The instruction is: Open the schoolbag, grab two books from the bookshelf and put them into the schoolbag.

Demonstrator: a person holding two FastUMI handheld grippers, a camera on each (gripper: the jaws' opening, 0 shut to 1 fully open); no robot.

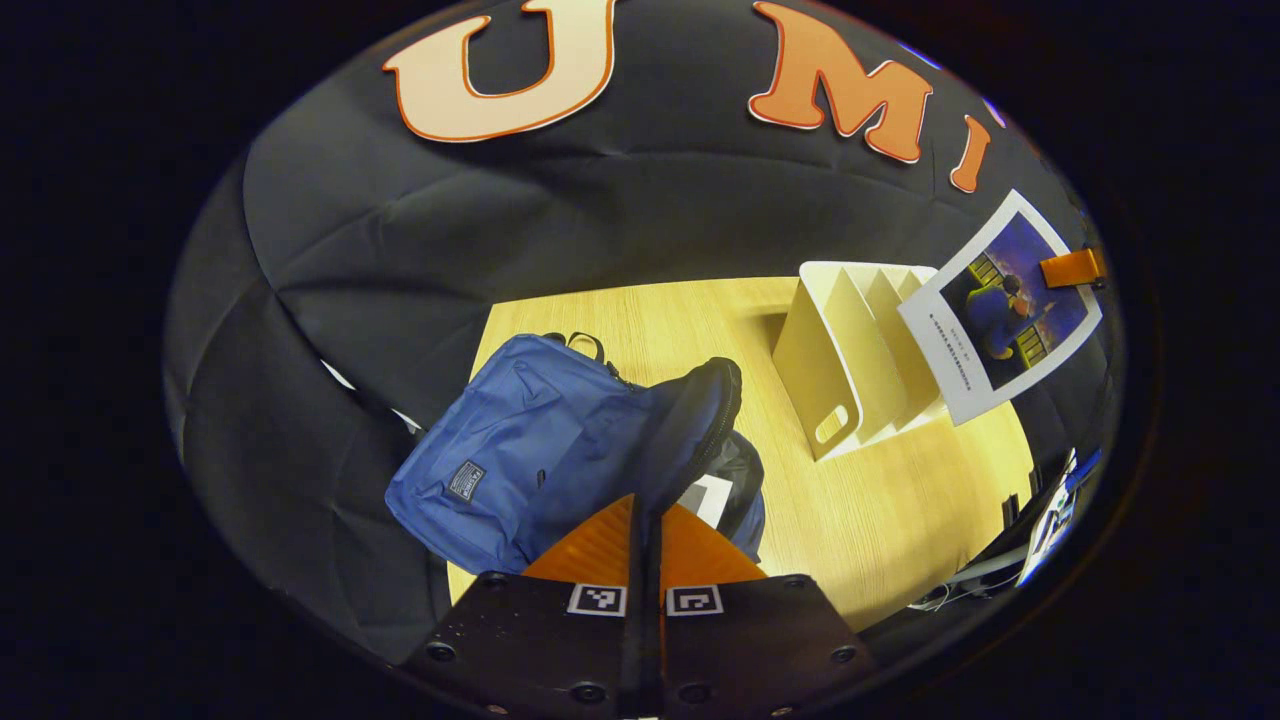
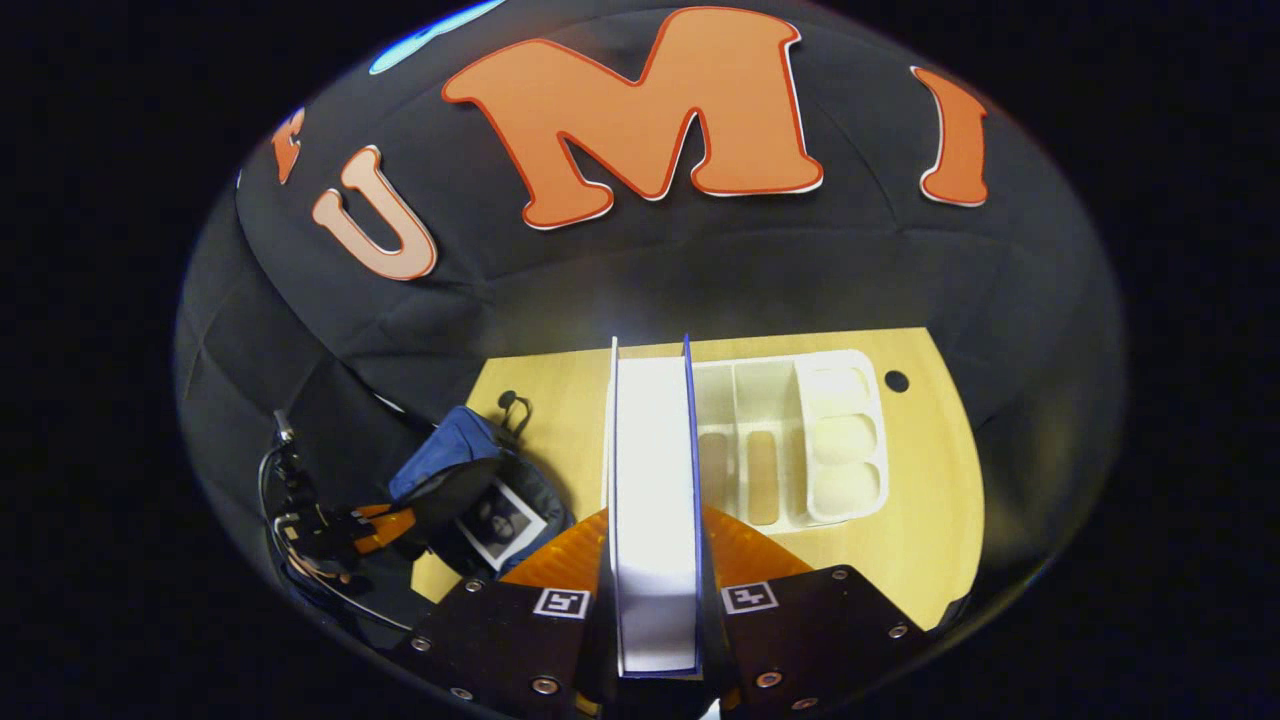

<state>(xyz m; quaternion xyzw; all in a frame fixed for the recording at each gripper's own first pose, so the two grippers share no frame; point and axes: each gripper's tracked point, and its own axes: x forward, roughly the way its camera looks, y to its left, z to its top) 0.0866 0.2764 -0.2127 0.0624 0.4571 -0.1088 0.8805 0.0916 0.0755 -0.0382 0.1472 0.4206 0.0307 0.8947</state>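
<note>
A: Two views. What did the left gripper view show?
B: The left gripper [image 1: 645,515] had its jaws pressed together on the black flap [image 1: 695,415] of the blue schoolbag [image 1: 530,450], which lay on the desk [image 1: 880,500] with a book [image 1: 715,495] inside. Another book [image 1: 1005,315] hung by the white bookshelf [image 1: 850,360].

A: And the right gripper view?
B: The right gripper [image 2: 655,560] had its jaws pinching that book [image 2: 652,500] edge-on, in front of the bookshelf [image 2: 800,430]. The schoolbag [image 2: 450,445] was far left, its flap held by the left gripper [image 2: 385,525].
</note>
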